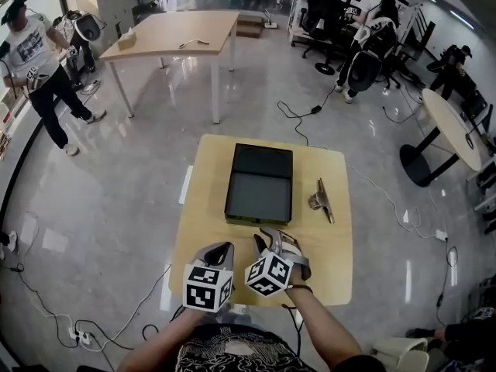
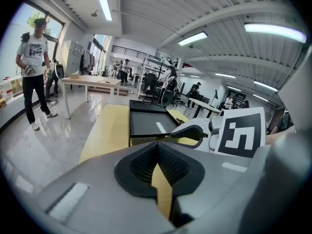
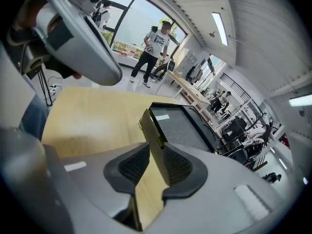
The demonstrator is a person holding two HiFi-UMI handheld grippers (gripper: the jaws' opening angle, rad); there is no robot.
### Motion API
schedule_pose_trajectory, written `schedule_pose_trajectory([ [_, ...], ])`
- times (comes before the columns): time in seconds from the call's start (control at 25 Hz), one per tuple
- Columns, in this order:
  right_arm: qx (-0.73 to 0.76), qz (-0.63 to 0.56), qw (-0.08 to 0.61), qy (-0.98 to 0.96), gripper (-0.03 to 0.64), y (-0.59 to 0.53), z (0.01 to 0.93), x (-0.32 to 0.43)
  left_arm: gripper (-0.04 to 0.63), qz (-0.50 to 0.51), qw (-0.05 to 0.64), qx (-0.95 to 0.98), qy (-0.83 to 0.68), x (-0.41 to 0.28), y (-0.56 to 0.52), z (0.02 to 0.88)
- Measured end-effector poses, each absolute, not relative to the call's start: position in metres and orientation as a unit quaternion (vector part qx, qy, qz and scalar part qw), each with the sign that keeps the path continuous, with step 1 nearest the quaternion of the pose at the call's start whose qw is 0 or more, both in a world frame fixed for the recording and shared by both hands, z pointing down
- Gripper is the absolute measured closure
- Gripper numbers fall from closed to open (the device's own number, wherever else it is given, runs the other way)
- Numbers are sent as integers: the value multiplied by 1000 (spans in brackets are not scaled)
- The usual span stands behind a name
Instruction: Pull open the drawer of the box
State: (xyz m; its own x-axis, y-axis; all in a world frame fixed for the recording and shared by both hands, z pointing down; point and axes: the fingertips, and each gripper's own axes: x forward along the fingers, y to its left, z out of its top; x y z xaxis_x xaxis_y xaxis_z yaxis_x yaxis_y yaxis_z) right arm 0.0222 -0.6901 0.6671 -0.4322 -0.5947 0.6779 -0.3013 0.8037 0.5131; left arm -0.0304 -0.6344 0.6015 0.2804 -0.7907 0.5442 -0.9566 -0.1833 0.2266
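A flat dark box (image 1: 260,183) lies in the middle of the small wooden table (image 1: 209,231); its olive front face (image 3: 147,125) points toward me. Both grippers hover over the table's near edge, short of the box. My left gripper (image 1: 222,249) has its jaws shut with nothing in them; ahead of it sits the box (image 2: 146,121), to the right of its line. My right gripper (image 1: 271,240) is slightly open and empty, and the box's front edge (image 3: 155,139) shows through the gap. The box's top (image 3: 183,126) is closed.
A metal clamp-like tool (image 1: 321,200) lies on the table right of the box. A larger table (image 1: 174,33) stands further back, a person (image 1: 43,76) at the far left, office chairs (image 1: 364,60) at the back right, and cables (image 1: 302,115) run across the floor.
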Motion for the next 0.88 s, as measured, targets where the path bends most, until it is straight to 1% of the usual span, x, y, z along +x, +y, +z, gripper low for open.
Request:
schedule_pose_trajectory([
  [0.36,257,-194,509,-798,536,-766,696,-42,588,157,281,760,-564,-100,-711,611],
  [0.44,255,-200,514,-794,520,-773,702,-40,588,157,281,762,-563,-100,-719,614],
  [0.6,241,-215,534,-781,518,-785,715,-19,588,157,280,764,-560,-87,-732,619],
  [0.68,232,-228,547,-771,518,-795,722,-32,588,155,282,764,-559,-103,-743,621],
  [0.88,219,-259,567,-750,520,-820,730,-91,587,154,287,765,-556,-169,-771,623],
])
